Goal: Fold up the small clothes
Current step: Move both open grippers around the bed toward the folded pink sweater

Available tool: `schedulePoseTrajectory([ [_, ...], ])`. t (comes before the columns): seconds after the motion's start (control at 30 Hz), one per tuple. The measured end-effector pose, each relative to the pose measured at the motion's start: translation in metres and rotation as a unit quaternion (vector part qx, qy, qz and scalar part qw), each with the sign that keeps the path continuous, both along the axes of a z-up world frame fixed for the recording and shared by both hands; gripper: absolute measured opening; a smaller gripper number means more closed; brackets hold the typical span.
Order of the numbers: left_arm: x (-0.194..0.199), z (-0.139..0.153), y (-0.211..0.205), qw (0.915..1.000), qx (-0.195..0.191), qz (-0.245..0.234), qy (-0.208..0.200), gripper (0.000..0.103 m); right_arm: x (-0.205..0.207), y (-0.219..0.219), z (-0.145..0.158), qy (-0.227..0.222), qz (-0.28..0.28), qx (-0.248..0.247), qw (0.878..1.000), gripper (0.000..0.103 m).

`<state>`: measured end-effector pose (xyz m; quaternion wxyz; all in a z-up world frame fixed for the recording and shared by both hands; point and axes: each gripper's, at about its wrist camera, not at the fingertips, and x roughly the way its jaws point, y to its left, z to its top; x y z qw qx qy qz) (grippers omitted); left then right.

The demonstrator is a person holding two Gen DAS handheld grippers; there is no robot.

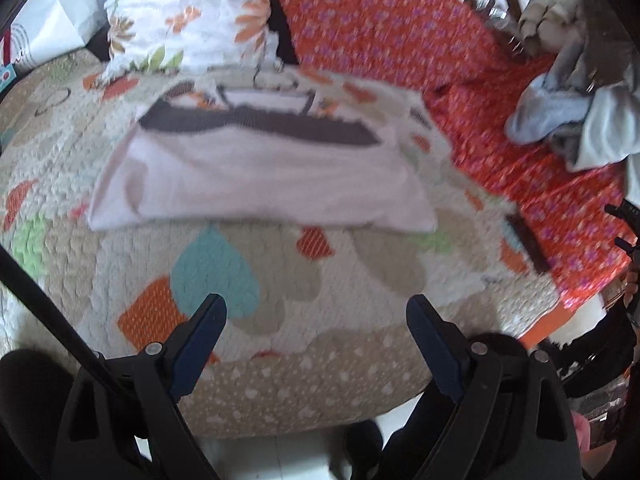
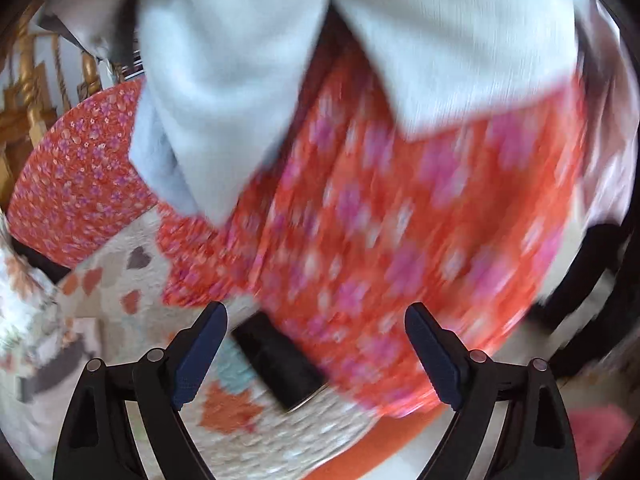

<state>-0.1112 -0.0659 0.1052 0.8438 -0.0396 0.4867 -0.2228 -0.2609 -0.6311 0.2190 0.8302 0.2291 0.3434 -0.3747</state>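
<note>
Left wrist view: left gripper (image 1: 316, 312) hovers spread and empty over a patchwork quilt (image 1: 328, 280), short of a folded pale pink garment (image 1: 256, 176); right gripper (image 2: 316, 320), likewise spread, hangs above an orange floral cover (image 2: 380, 240) near pale blue clothes (image 2: 224, 80).

Bare quilt (image 1: 320, 280) is lying open before the folded pink garment (image 1: 260, 176); a dark remote (image 1: 528, 244) and grey clothes (image 1: 560, 112) are crowding the right side.
</note>
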Motion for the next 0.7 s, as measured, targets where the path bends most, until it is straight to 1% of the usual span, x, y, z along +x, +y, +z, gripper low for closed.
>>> schedulePoseTrajectory([
  [0.03, 0.002, -0.003, -0.001, 0.9999, 0.003, -0.003, 0.009, 0.090, 0.002, 0.004, -0.017, -0.005, 0.005, 0.030, 1.000, 0.093],
  [0.07, 0.005, -0.003, -0.002, 0.9999, 0.000, -0.006, 0.012, 0.090, 0.005, 0.009, -0.030, -0.003, 0.010, 0.046, 0.999, 0.093],
  [0.1, 0.007, 0.002, -0.002, 0.9999, -0.005, -0.008, 0.008, 0.090, 0.008, 0.016, -0.042, 0.004, 0.018, 0.057, 0.998, 0.093],
  [0.17, 0.010, 0.016, -0.003, 0.9997, -0.013, -0.013, -0.013, 0.090, 0.015, 0.033, -0.055, 0.018, 0.035, 0.057, 0.998, 0.093],
  [0.23, 0.010, 0.026, -0.003, 0.9991, -0.020, -0.017, -0.033, 0.090, 0.019, 0.048, -0.058, 0.024, 0.048, 0.051, 0.997, 0.093],
  [0.3, 0.007, 0.027, -0.001, 0.9988, -0.026, -0.020, -0.038, 0.090, 0.022, 0.063, -0.057, 0.023, 0.063, 0.051, 0.996, 0.093],
  [0.33, 0.006, 0.025, 0.001, 0.9988, -0.028, -0.021, -0.034, 0.090, 0.024, 0.070, -0.057, 0.022, 0.070, 0.052, 0.996, 0.093],
  [0.43, 0.004, 0.007, 0.008, 0.9993, -0.032, -0.020, 0.001, 0.090, 0.031, 0.094, -0.054, 0.015, 0.095, 0.065, 0.993, 0.093],
  [0.53, 0.005, -0.011, 0.022, 0.9991, -0.027, -0.001, 0.032, 0.090, 0.056, 0.131, -0.057, 0.004, 0.145, 0.085, 0.986, 0.093],
  [0.6, 0.008, -0.014, 0.036, 0.9991, -0.022, 0.021, 0.029, 0.090, 0.078, 0.158, -0.064, 0.001, 0.185, 0.102, 0.977, 0.093],
  [0.7, 0.015, -0.010, 0.065, 0.9971, -0.016, 0.073, 0.012, 0.090, 0.113, 0.211, -0.074, 0.005, 0.250, 0.122, 0.960, 0.093],
])
